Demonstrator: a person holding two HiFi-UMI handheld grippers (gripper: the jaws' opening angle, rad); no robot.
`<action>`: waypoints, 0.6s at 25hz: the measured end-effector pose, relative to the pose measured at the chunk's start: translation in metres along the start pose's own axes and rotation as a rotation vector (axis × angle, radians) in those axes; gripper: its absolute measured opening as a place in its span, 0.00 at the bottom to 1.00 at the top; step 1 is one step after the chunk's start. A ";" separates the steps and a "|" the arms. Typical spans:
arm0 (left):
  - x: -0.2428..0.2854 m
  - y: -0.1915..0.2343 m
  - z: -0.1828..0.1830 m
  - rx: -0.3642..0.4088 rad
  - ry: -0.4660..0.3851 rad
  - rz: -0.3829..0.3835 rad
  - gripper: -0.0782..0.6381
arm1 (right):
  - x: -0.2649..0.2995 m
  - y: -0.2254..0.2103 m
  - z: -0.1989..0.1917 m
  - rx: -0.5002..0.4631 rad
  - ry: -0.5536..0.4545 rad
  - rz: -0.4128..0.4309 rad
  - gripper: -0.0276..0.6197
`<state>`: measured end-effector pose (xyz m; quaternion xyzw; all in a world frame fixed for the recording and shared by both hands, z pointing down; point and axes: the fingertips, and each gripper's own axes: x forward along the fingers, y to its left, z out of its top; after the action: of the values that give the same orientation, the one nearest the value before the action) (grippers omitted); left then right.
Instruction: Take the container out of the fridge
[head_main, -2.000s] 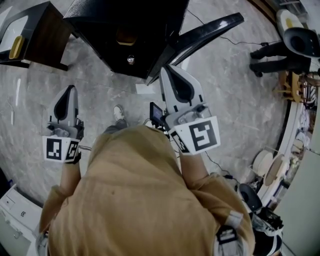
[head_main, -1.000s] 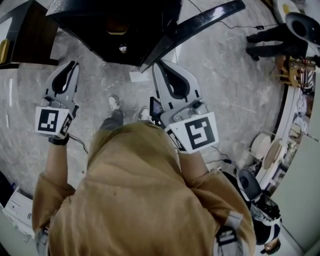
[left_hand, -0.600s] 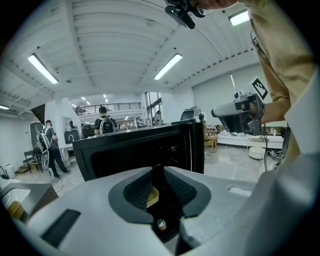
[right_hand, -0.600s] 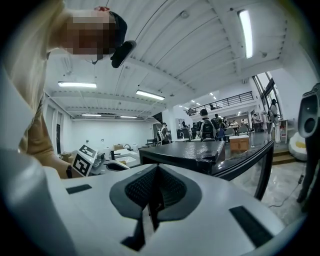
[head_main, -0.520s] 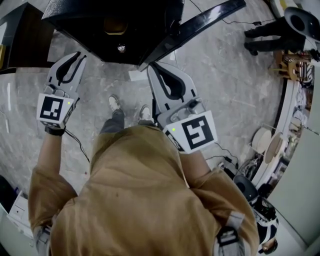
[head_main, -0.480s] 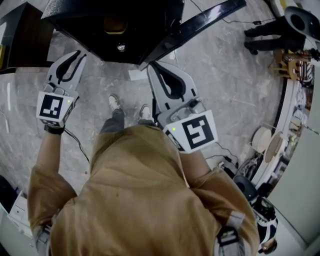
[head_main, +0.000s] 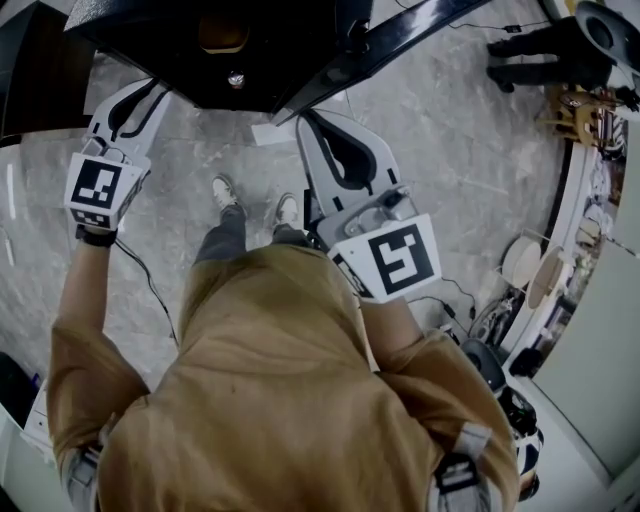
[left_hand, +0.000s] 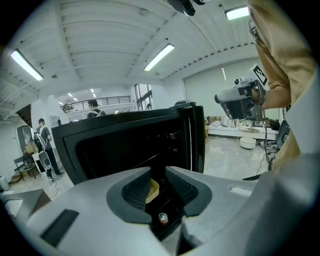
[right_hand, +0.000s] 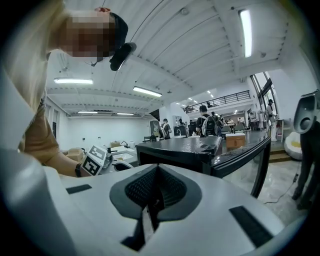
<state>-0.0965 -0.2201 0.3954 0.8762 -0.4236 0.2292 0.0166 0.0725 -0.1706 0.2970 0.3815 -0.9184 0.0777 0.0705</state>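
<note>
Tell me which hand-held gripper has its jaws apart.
The left hand-held gripper: its jaws have just been opening, nothing gripped between them, aimed into the fridge. The right hand-held gripper's jaws are together.

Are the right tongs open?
No, in the right gripper view the right tongs are pressed together with nothing between them.
</note>
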 end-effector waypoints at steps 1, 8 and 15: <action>0.002 0.001 -0.001 0.003 0.001 -0.003 0.22 | 0.000 0.000 -0.002 -0.001 0.006 0.000 0.04; 0.021 0.005 -0.005 0.001 0.013 -0.029 0.24 | 0.008 0.000 -0.009 0.009 0.022 -0.005 0.04; 0.043 0.008 -0.009 -0.003 0.015 -0.049 0.26 | 0.015 -0.009 -0.011 0.020 0.018 -0.021 0.04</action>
<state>-0.0831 -0.2546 0.4199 0.8845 -0.4024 0.2344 0.0266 0.0692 -0.1845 0.3110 0.3913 -0.9128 0.0893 0.0758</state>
